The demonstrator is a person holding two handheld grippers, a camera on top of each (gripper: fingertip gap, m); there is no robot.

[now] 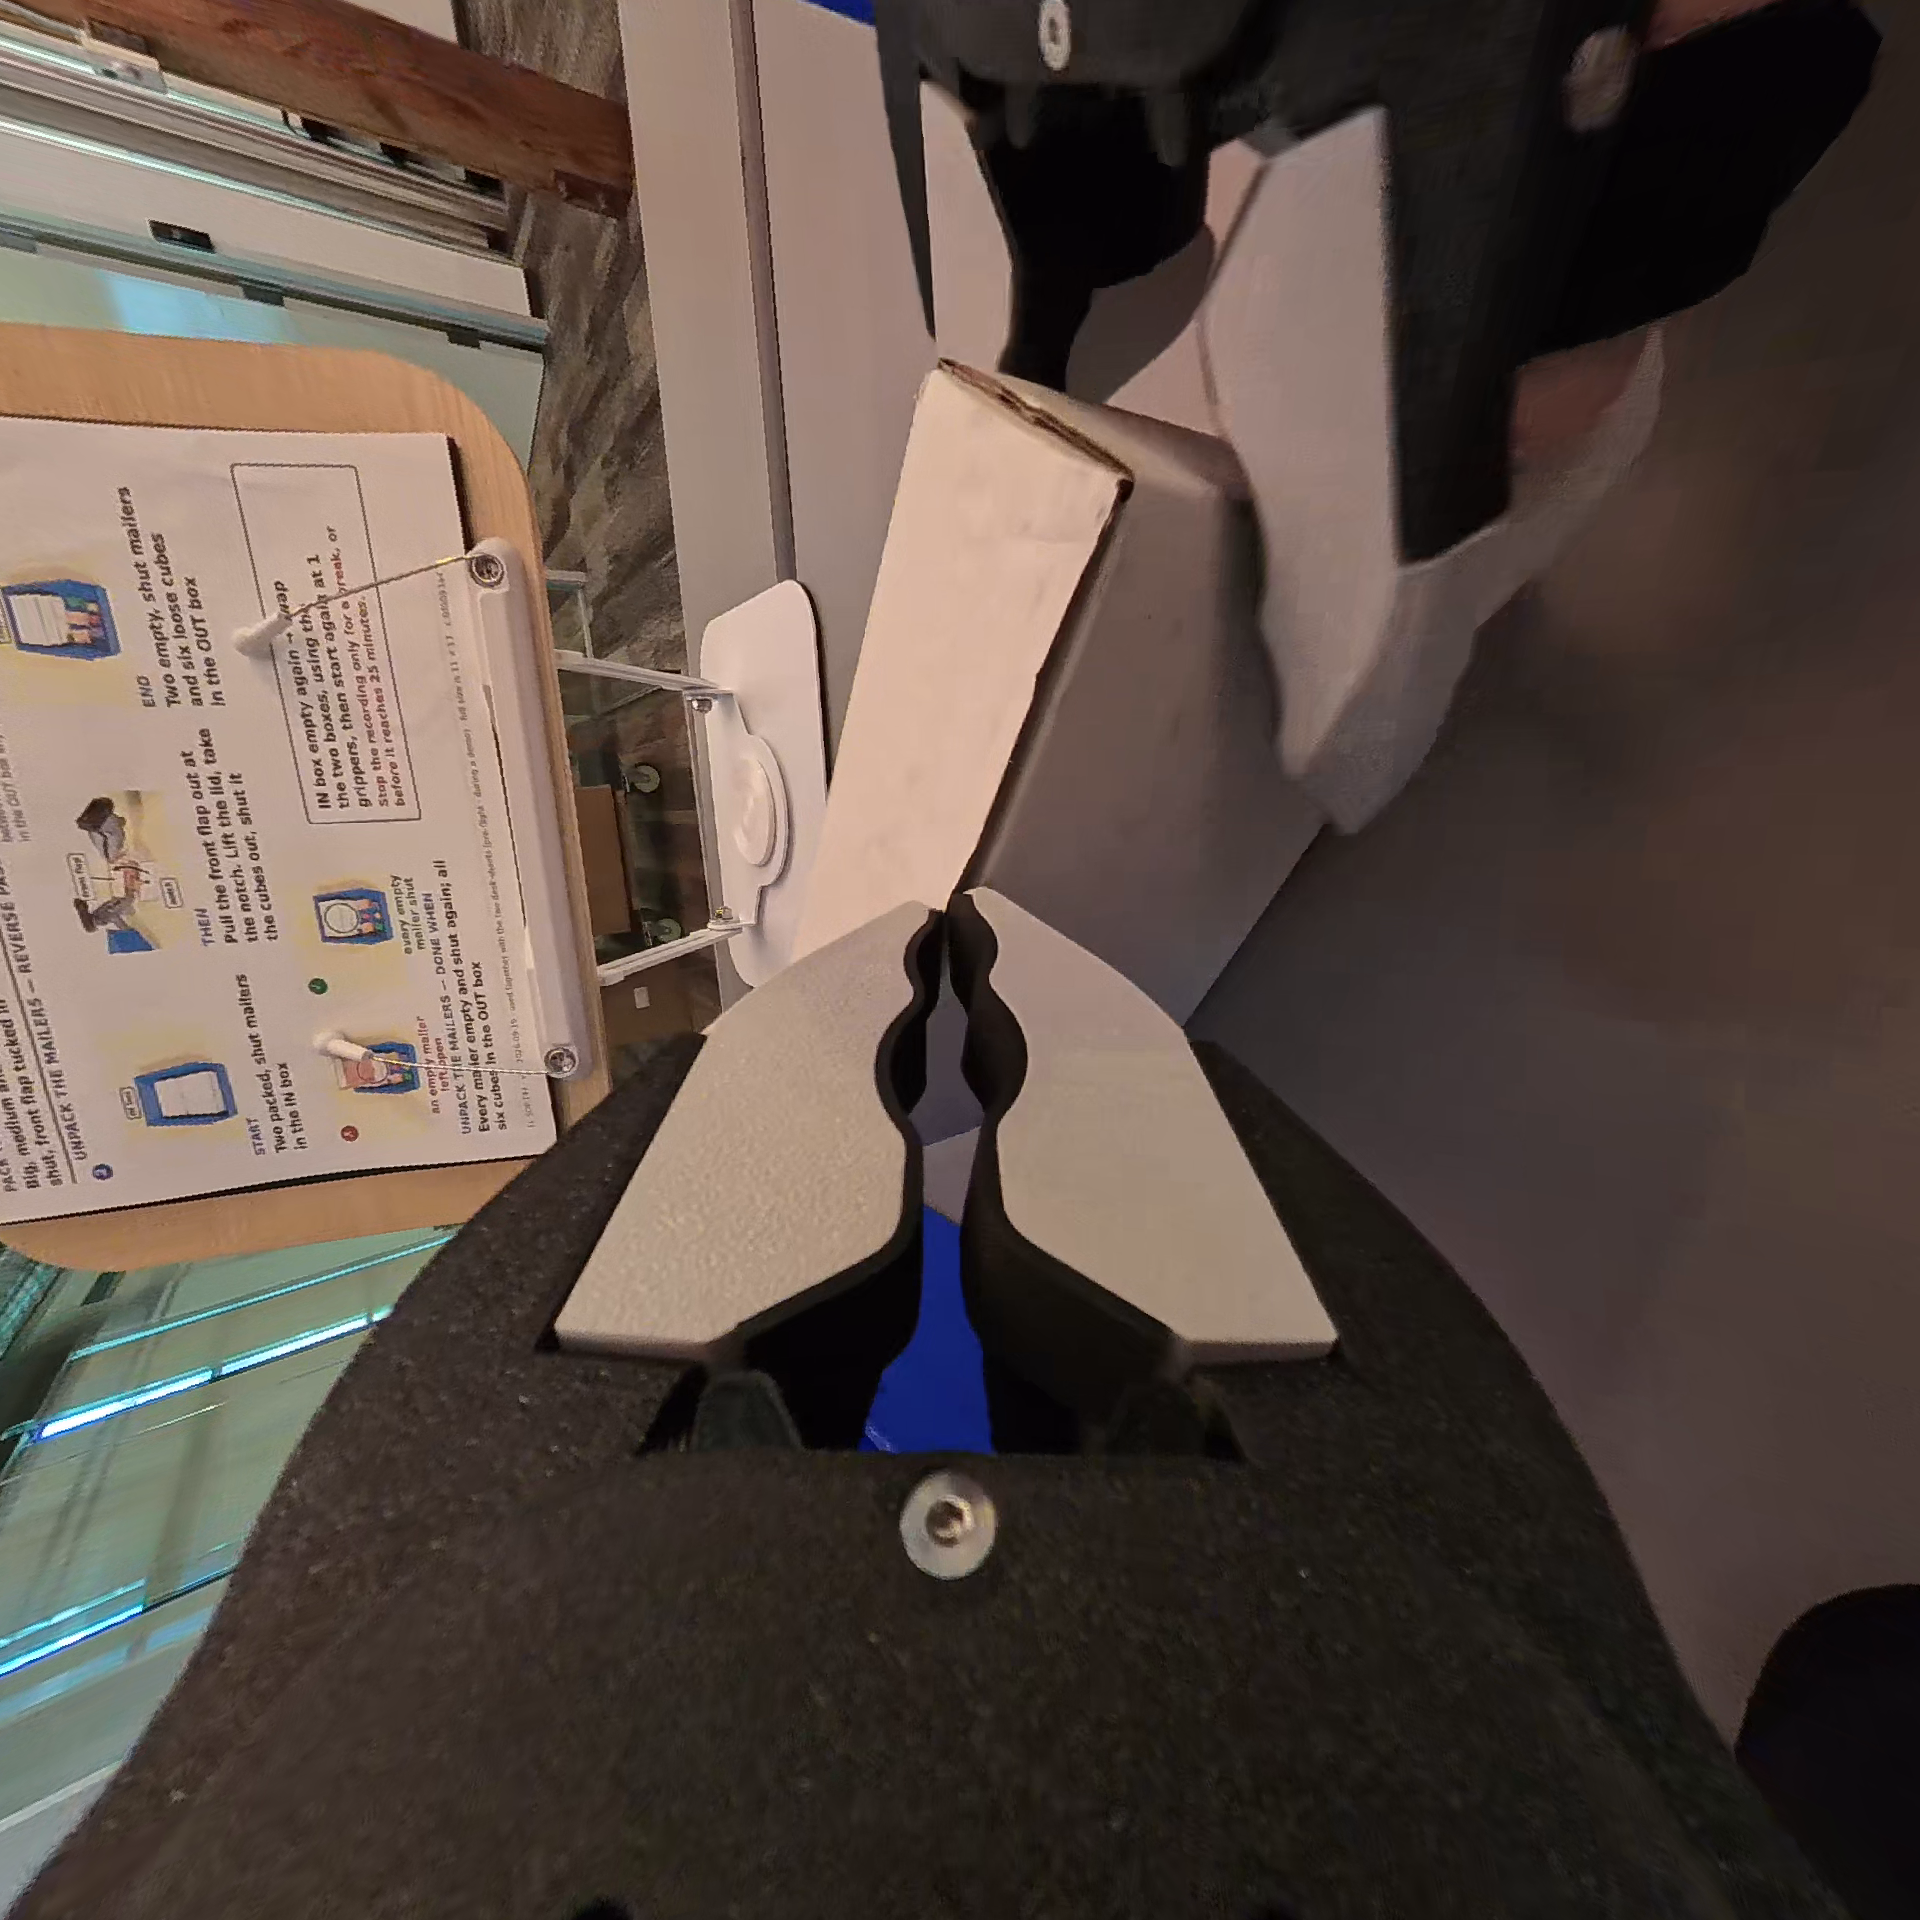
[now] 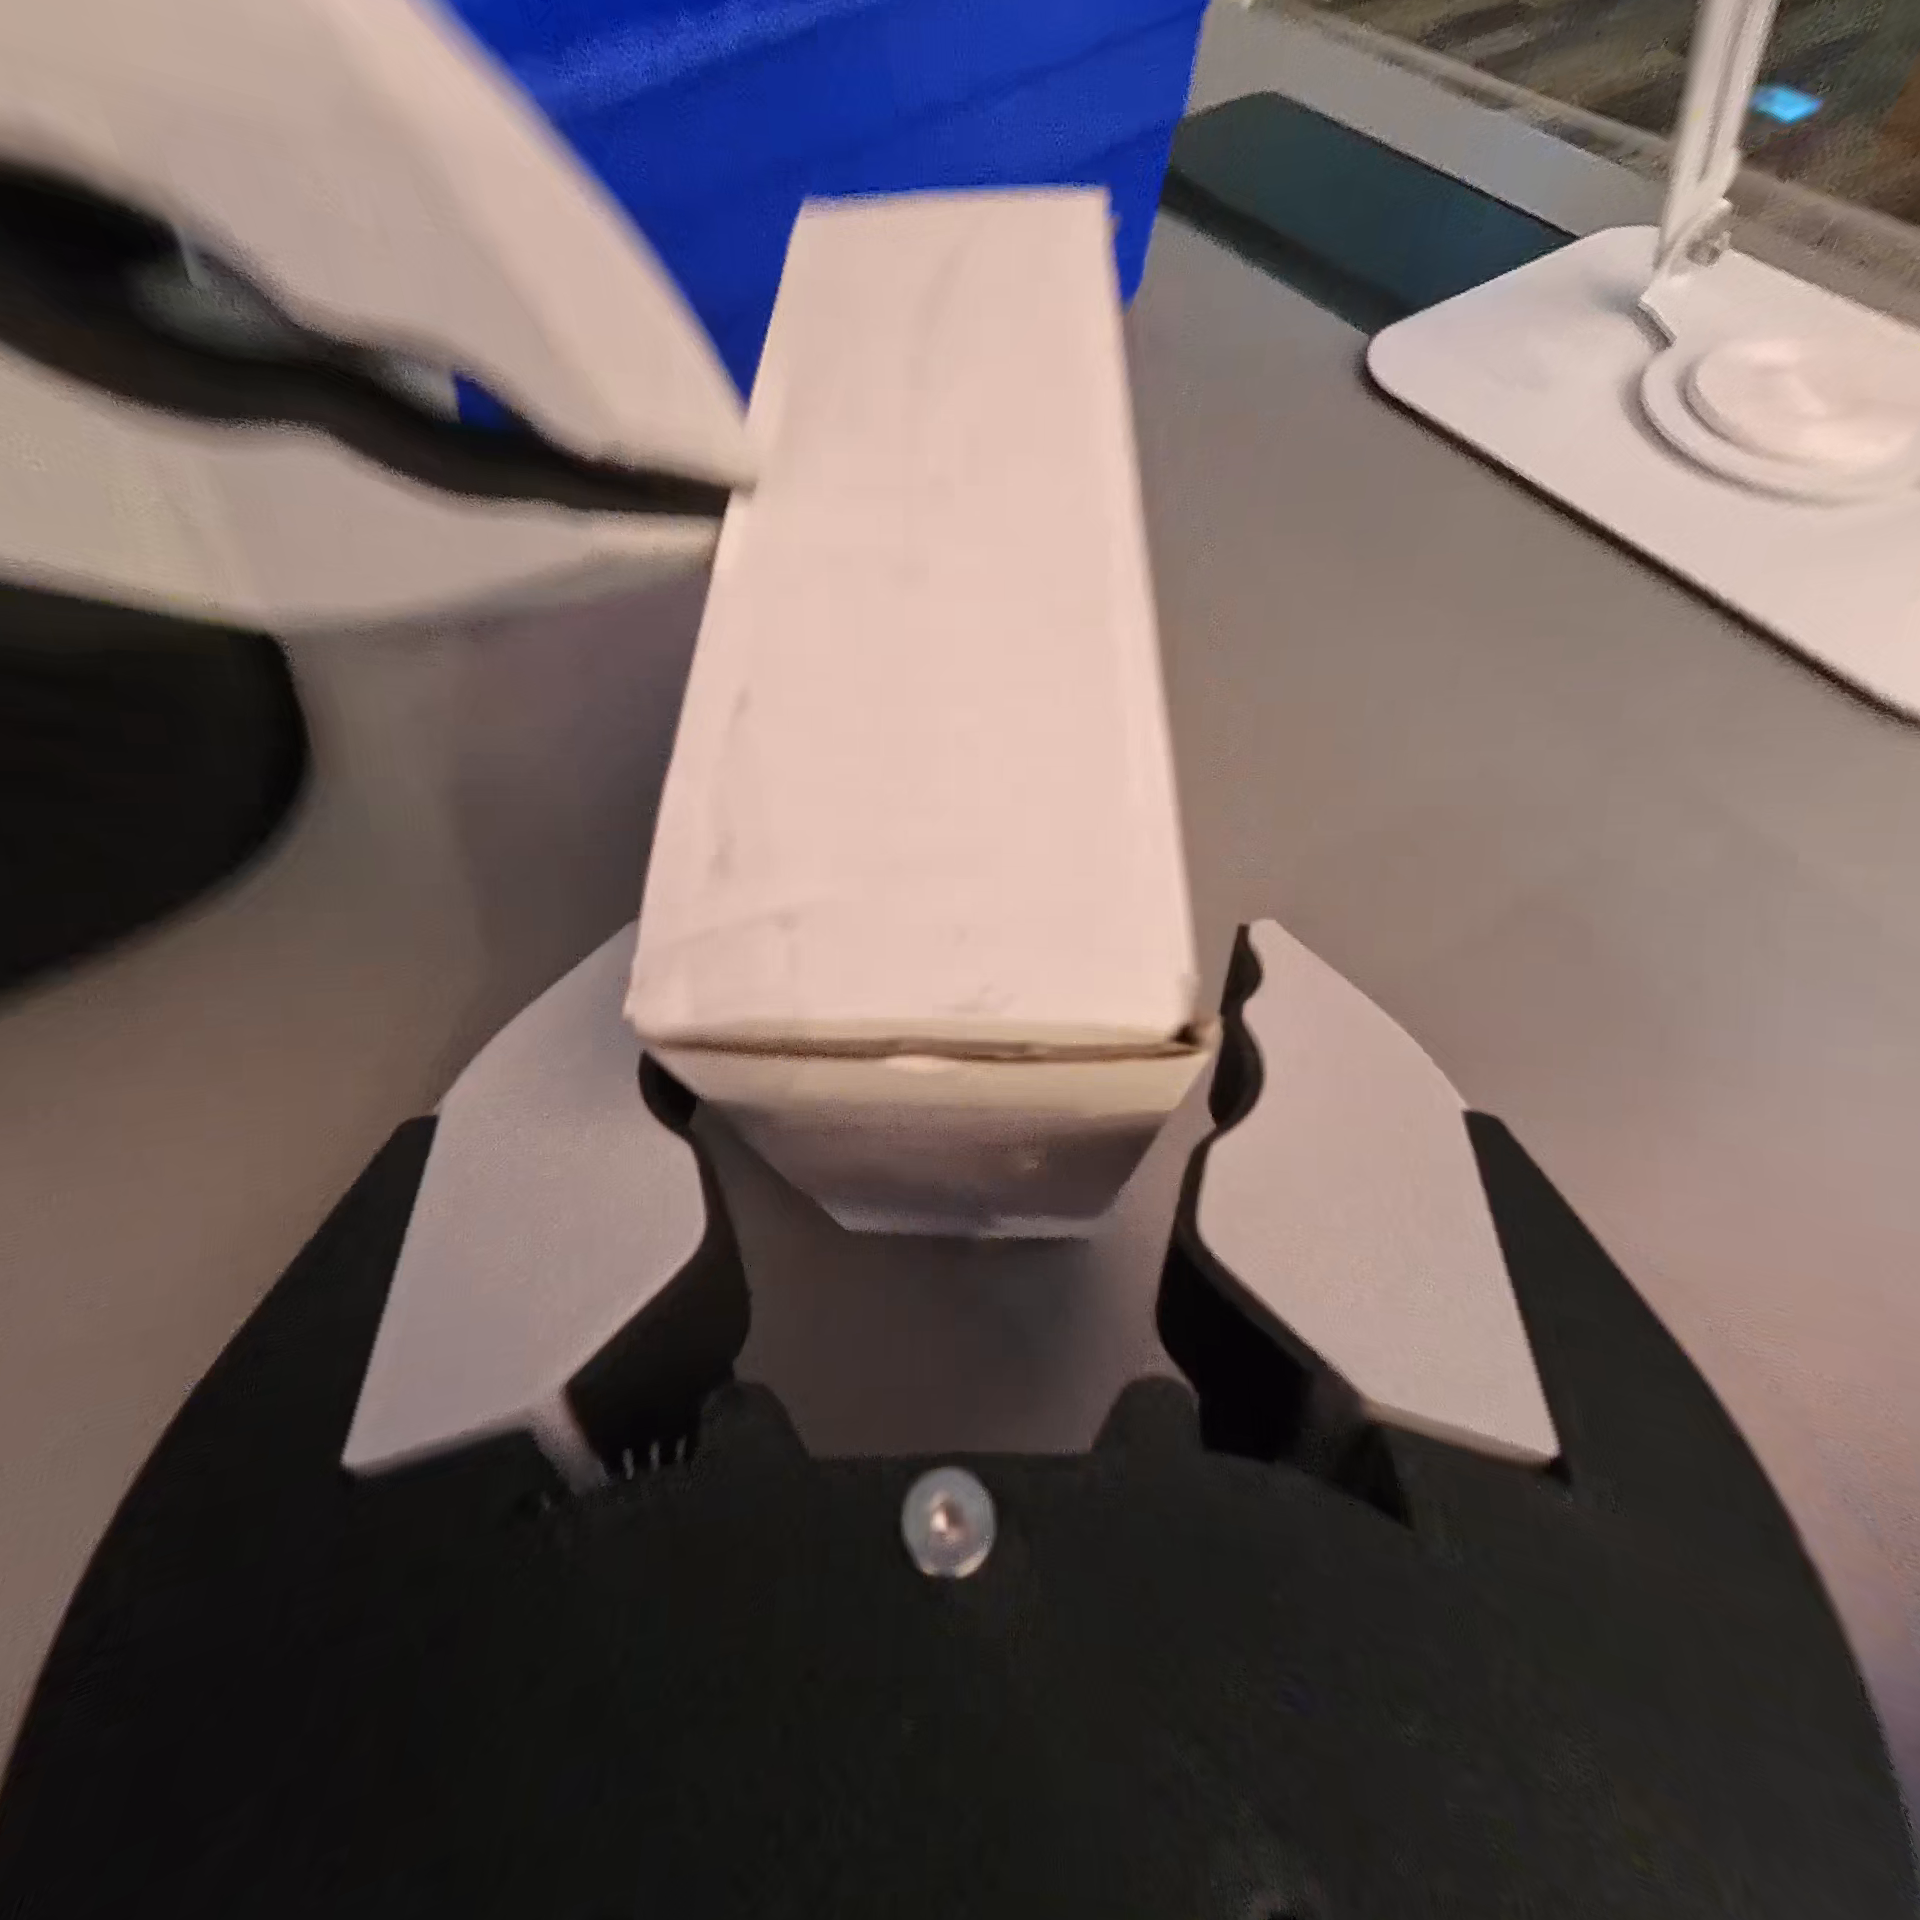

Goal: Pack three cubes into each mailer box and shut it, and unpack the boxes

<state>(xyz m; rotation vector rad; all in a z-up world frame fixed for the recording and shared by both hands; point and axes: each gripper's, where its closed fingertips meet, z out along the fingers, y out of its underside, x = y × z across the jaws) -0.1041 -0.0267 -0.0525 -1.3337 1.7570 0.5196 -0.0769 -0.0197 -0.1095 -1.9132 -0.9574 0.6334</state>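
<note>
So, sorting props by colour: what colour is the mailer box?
White mailer box, clearest in the right wrist view.

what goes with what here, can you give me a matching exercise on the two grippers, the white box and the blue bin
Column one:
1. left gripper
2. right gripper
3. white cardboard mailer box
4. blue bin

Column two:
a. behind the box's far end
b. fingers shut, holding nothing
c. held lengthwise, lid closed
d. fingers either side of the box's near end

Pairs: 1-b, 2-d, 3-c, 4-a
</note>
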